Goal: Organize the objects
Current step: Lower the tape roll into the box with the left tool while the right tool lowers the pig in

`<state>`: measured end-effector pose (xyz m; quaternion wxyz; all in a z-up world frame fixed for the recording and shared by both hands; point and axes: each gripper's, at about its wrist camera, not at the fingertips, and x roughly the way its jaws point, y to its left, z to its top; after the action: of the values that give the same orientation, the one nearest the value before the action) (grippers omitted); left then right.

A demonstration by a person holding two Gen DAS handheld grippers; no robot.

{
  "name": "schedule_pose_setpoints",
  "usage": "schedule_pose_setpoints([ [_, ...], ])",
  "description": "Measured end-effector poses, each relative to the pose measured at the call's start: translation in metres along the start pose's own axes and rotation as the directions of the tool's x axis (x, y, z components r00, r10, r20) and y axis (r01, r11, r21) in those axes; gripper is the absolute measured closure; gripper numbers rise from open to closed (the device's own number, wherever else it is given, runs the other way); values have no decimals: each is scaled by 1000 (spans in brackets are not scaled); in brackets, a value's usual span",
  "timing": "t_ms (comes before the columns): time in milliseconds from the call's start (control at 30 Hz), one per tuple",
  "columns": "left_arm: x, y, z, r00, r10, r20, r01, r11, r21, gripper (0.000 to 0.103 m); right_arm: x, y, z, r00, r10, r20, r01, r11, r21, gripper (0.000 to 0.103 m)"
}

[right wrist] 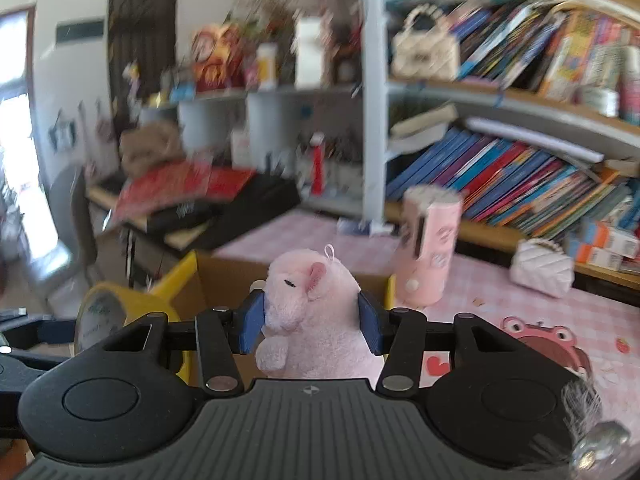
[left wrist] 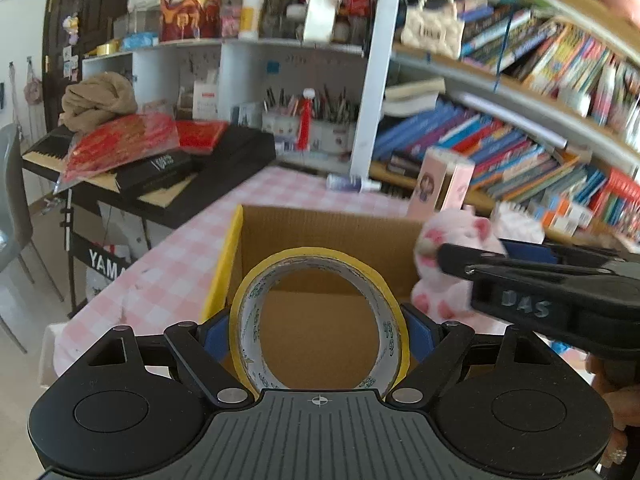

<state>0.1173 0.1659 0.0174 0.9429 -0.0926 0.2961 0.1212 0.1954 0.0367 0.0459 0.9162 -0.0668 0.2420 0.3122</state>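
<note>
- Left gripper point(left wrist: 320, 332) is clamped on a yellow ring-shaped tape roll point(left wrist: 320, 320), held right over the open brown cardboard box point(left wrist: 320, 220), likely to drop it in.
- Right gripper point(right wrist: 310, 320) squeezes a soft pink plush pig point(right wrist: 316, 312), just beside the box.
- Behind the box on the pink checked bench point(left wrist: 160, 272) stands a tall pink carton point(right wrist: 428, 248); nothing blocks the box.

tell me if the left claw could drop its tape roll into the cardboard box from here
Probably yes. The left claw holds the tape roll right over the open cardboard box, whose inside looks bare. The pink plush in the right claw sits off to the side.
</note>
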Motion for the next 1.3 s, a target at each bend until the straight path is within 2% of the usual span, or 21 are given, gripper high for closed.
schedule_pose_setpoints([
  [267,35,-11,-4,995,49,-81,-44,997,57,18,50,-1,-9,993,37,-111,-44,997,-63,56],
  [500,55,-16,-9,988,73,-134,-62,994,89,18,76,-5,-18,976,47,-214,-70,993,-98,56],
  [600,59,-21,-11,987,94,-132,-76,989,130,18,85,-6,-19,966,48,-252,-79,991,-112,56],
  [1033,71,-33,-9,984,106,-142,-79,980,181,18,91,-6,-19,964,24,-264,-77,978,-194,57],
  [1300,75,-33,-12,981,103,-165,-77,985,156,17,89,-5,-19,965,40,-261,-95,975,-200,51],
])
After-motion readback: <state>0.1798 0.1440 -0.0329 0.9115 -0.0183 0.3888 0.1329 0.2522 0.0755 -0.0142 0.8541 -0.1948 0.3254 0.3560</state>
